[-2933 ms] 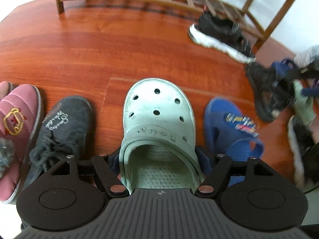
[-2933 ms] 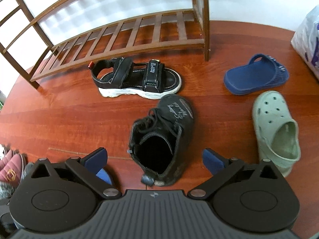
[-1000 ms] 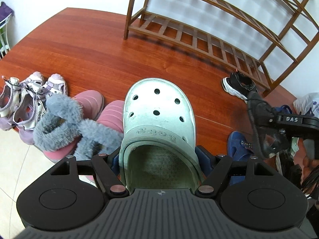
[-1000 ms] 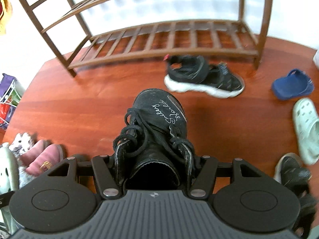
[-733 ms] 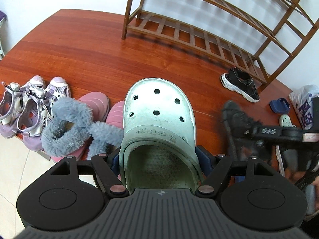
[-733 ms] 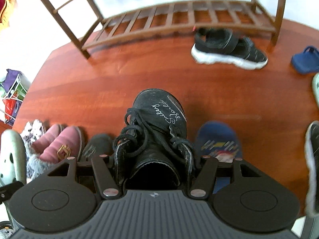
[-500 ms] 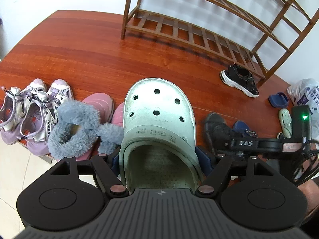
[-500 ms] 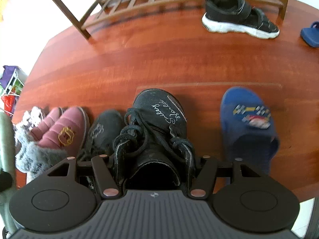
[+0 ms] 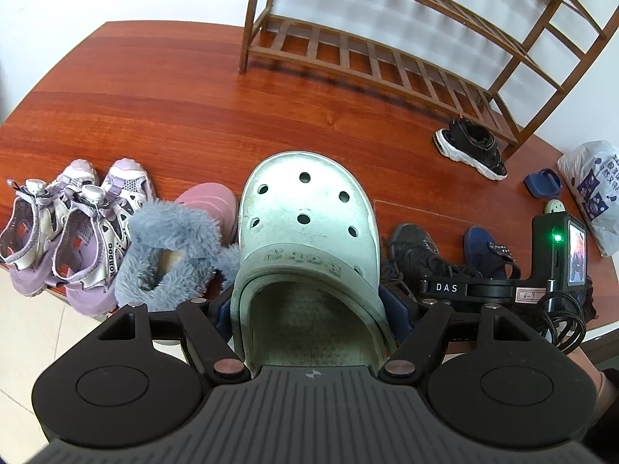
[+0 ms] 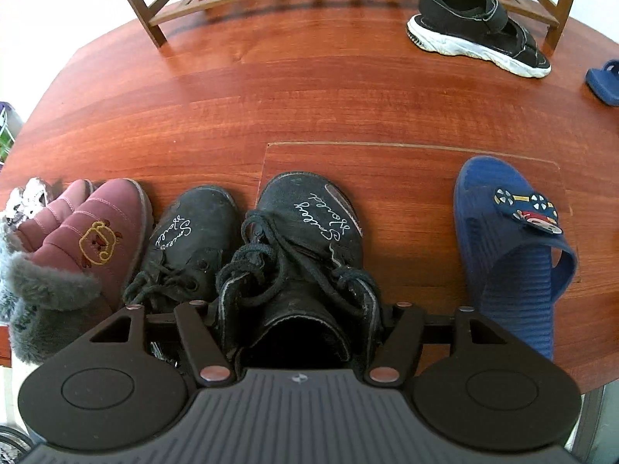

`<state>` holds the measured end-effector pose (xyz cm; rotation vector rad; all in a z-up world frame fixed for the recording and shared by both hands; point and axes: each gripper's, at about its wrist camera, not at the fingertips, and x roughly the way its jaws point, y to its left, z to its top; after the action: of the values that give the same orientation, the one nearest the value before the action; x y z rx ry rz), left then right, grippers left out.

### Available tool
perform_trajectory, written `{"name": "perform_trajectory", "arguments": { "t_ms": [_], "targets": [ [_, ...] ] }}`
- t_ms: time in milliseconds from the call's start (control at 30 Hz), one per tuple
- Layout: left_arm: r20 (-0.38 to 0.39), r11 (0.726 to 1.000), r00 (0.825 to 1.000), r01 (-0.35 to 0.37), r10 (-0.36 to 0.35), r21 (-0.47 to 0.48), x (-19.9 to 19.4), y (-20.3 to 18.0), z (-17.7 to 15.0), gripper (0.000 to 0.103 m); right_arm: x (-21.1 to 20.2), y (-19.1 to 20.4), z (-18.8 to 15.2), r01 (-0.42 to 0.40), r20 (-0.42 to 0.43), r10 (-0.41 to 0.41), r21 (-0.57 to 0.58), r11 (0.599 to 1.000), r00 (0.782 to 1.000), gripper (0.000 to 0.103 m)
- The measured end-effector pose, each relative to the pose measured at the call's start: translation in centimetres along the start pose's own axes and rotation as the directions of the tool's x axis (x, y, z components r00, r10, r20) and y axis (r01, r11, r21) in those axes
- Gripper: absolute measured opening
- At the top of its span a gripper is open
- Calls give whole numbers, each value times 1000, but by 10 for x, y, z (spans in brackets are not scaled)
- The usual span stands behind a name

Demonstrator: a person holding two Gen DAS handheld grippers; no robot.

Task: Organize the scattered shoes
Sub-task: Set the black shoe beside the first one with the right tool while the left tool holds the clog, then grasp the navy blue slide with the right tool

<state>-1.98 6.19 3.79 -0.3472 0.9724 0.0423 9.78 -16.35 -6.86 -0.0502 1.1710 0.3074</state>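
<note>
The left gripper [image 9: 309,305] stands wide, its blue pads pressed against both sides of a pale green clog [image 9: 307,239], held above the floor's [image 9: 162,89] near edge, toe pointing toward the rack [image 9: 387,54].

The right gripper [image 10: 300,321] has its jaws opening, with a black boot [image 10: 305,243] between them. Whether the pads touch the boot's collar cannot be told. The boot sits at the floor's near edge, just beside its twin boot [image 10: 193,243] on the left, with a blue slide [image 10: 506,247] apart on the right. Pink fur-cuffed boots [image 10: 89,243] stand left of the twin. A black sandal [image 10: 479,31] lies by the rack's right leg.
</note>
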Motion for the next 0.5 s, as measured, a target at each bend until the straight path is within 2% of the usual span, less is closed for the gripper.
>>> {"name": "perform_trajectory", "arguments": {
  "t_ms": [133, 200, 333, 500],
  "targets": [
    [1, 1000, 1000, 4, -4, 7, 1, 1, 2, 74, -2, 5, 0, 8, 17, -8, -31, 1000, 1000, 87],
    [3, 1000, 1000, 8, -8, 12, 2, 0, 4, 74, -7, 5, 2, 3, 25, -2, -41, 999, 1000, 88],
    [5, 999, 1000, 21, -21, 25, 4, -4, 7, 74, -20, 4, 6, -12, 49, 15, -51, 999, 999, 97],
    [-1, 998, 999, 41, -41, 42, 9, -11, 10, 74, -54, -12, 7, 11, 141, -3, -52, 999, 990, 100]
  ]
}}
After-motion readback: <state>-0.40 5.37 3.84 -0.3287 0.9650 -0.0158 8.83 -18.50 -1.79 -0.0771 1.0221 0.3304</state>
